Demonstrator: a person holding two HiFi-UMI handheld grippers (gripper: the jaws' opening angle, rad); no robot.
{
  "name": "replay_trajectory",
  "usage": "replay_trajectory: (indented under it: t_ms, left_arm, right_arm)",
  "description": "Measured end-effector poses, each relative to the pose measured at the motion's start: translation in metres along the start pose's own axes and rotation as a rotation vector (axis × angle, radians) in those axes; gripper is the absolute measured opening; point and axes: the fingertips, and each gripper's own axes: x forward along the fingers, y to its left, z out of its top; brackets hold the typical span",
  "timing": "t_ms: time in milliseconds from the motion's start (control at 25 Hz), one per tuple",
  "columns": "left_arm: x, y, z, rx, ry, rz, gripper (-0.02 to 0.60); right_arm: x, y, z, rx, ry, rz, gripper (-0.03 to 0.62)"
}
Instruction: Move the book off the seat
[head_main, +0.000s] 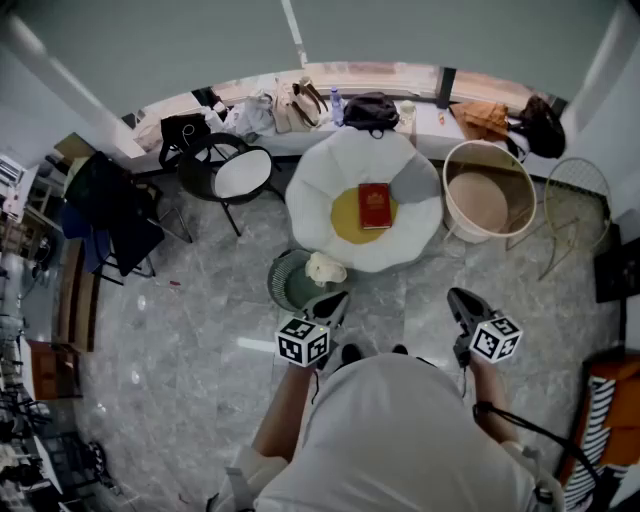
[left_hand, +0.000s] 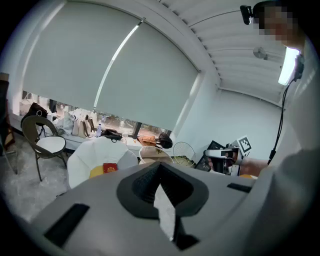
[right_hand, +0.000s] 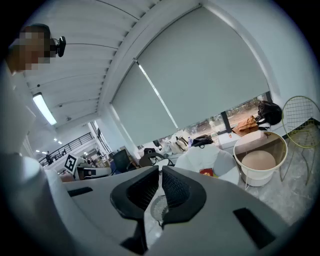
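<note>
The book (head_main: 375, 205), a red one, lies flat and face up on the yellow cushion (head_main: 347, 222), toward the cushion's right edge, in the hollow of the white petal-shaped chair (head_main: 320, 190). Nothing is on top of it, so it's free for the taking! The chair's raised back and sides wrap round it, which likely makes the open front edge the easy way in. Just beside the chair's right edge stands a round beige tub (head_main: 480, 205), and at its front edge a green wire bin (head_main: 285, 285) sits on the floor. Now the tools: left gripper (head_main: 336, 299) and right gripper (head_main: 458, 297) are both held close to the person's body, well apart from the book, noses tipped slightly down and aimed at the chair. Both have their jaws pressed together with nothing between them, so this looks like the approach, with the reach not yet begun.
</note>
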Motion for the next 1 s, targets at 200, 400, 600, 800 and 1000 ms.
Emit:
replay_trajectory:
  t_ms: [200, 400, 600, 800, 1000]
  left_arm:
    - [-0.005, -0.003, -0.002, -0.001, 0.001, 0.002, 0.002]
    - [-0.001, -0.006, -0.005, -0.003, 0.008, 0.006, 0.002]
    - [0.002, -0.011, -0.008, -0.004, 0.01, 0.013, 0.002]
    - [0.0, -0.019, -0.014, -0.013, 0.016, 0.028, 0.002]
    - [0.004, -0.026, -0.023, -0.022, 0.022, 0.052, 0.002]
  right_arm:
    - [-0.005, 0.005, -0.002, -0.003, 0.004, 0.001, 0.048]
    - [-0.006, 0.003, -0.003, -0.004, 0.009, 0.014, 0.049]
    - [-0.009, 0.0, -0.005, 0.002, 0.017, 0.027, 0.049]
    - [-0.018, -0.002, -0.006, -0.006, 0.037, 0.034, 0.049]
    - [-0.029, -0.016, -0.011, -0.009, 0.056, 0.04, 0.051]
